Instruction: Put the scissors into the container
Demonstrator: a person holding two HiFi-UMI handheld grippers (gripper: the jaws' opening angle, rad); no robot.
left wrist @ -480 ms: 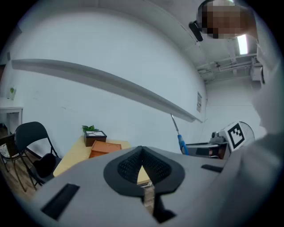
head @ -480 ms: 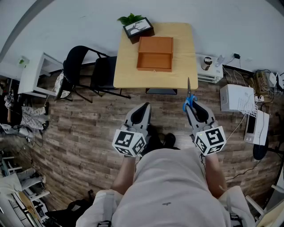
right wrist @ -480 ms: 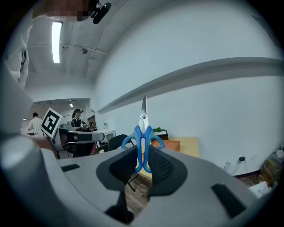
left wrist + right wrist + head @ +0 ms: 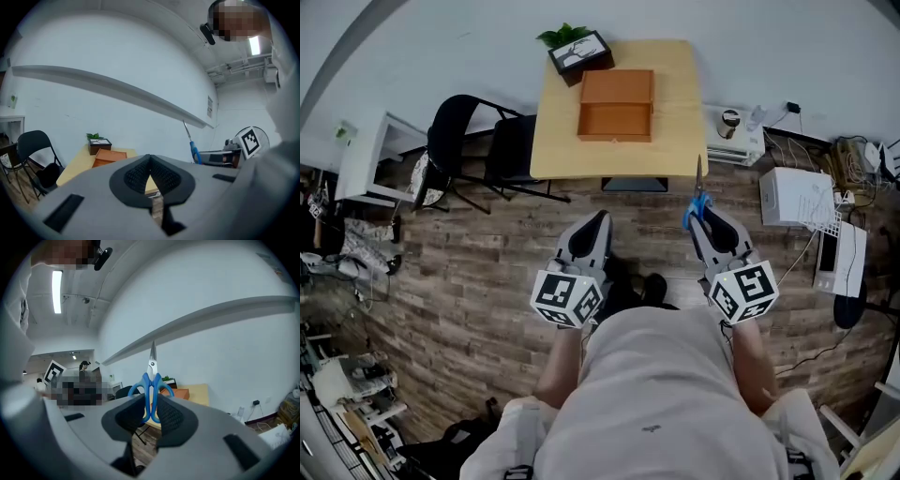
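Right tongs (image 4: 151,401) are pinching the scissors (image 4: 152,376) by their blue handles, blades pointing up and away from you. Left tongs (image 4: 150,161) are pressed together with nothing between them.

Your right gripper view shows the handle loops squeezed between the pads. The head view shows only the blades and a bit of blue past the tips.

You hold the scissors in the air over the wood floor (image 4: 487,272), just short of the surface (image 4: 680,103) and well apart from the container (image 4: 616,120).

Container is an orange box, open, lying on the surface near a potted plant (image 4: 575,49). Only the head view looks into it; the left gripper view gives its side.

Your torso hides the floor beneath you. Print on the white box (image 4: 797,202) is too small to read.
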